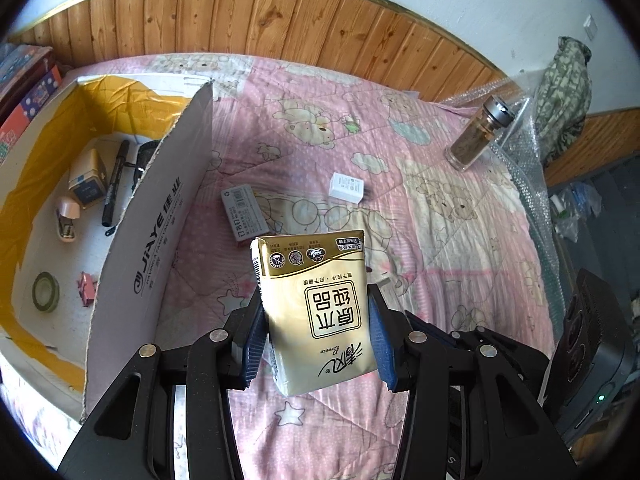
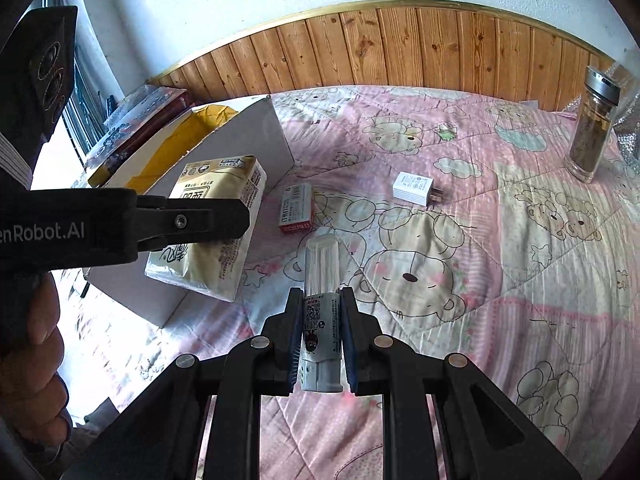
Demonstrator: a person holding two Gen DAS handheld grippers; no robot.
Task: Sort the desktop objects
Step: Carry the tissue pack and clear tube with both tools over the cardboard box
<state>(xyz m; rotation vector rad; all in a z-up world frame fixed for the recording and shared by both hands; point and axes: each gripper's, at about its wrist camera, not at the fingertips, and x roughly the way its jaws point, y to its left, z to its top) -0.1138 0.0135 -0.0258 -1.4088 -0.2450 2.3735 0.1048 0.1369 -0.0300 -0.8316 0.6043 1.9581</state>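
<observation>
Pinching gold plastic-wrapped tissue pack (image 1: 316,312): left claw (image 1: 316,344) | right claw (image 2: 320,336) clamped grey-white capped glue stick (image 2: 321,312) | above pink cartoon-bear quilt (image 2: 460,240)

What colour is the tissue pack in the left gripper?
Gold and cream with dark lettering; the tissue pack shows best in the left wrist view.

This is a bedroom in a home. A bed (image 2: 500,288) takes most of the view, covered with a pink quilt (image 1: 420,184) printed with cartoon bears. Behind it the wall has wood paneling (image 2: 420,44) under white plaster, and clothes (image 1: 564,96) hang in the corner.
</observation>
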